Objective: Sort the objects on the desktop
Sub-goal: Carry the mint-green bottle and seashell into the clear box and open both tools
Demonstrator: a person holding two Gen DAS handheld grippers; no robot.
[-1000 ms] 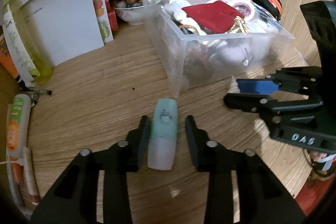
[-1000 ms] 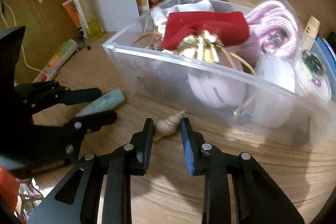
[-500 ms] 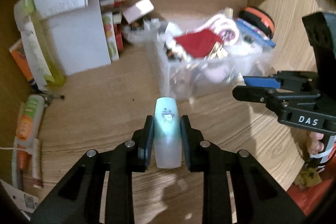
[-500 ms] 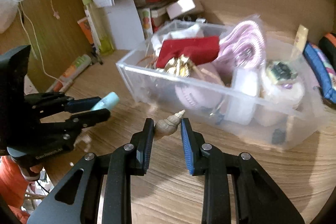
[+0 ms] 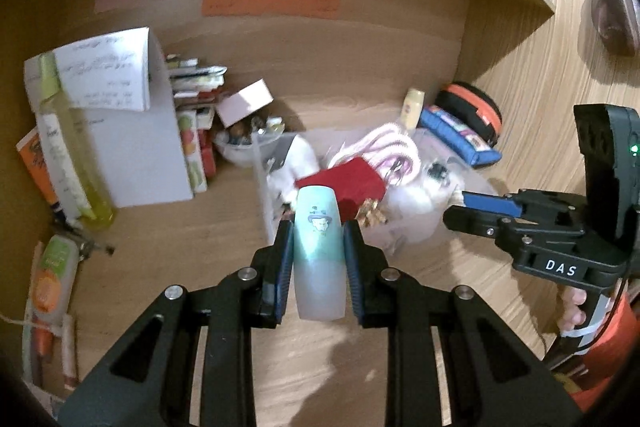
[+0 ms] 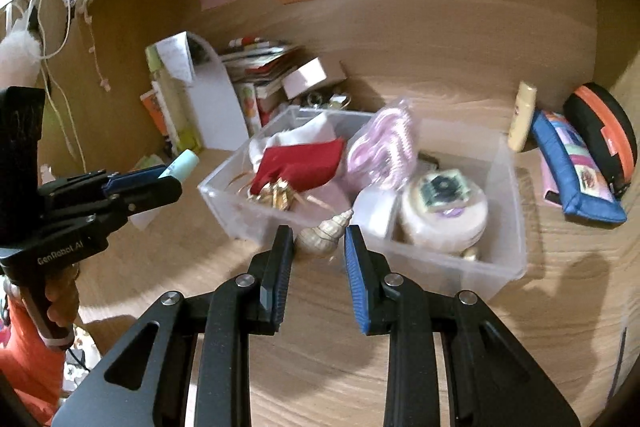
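Observation:
My left gripper point(image 5: 318, 227) is shut on a mint-green tube point(image 5: 319, 251) with a cartoon face and holds it up above the wooden desk, in front of the clear plastic box point(image 5: 267, 203). It also shows in the right wrist view point(image 6: 140, 183) at the left. My right gripper point(image 6: 318, 233) is shut on a cream spiral seashell point(image 6: 325, 234) and holds it raised just before the front wall of the clear box point(image 6: 456, 275). The box holds a red cloth point(image 6: 300, 163), a pink coil and a round white tin point(image 6: 444, 211).
A white paper holder point(image 5: 132, 131), a yellow bottle point(image 5: 68, 155), stacked books and a small pink box point(image 5: 244, 101) stand at the back left. A blue pouch point(image 6: 576, 167) and an orange-black case point(image 6: 604, 131) lie to the right. Tubes point(image 5: 52, 275) lie at the left edge.
Both grippers have risen from the desk. The left one shut on the mint tube and lifted it; the right one lifted the seashell. The box now looks farther below.

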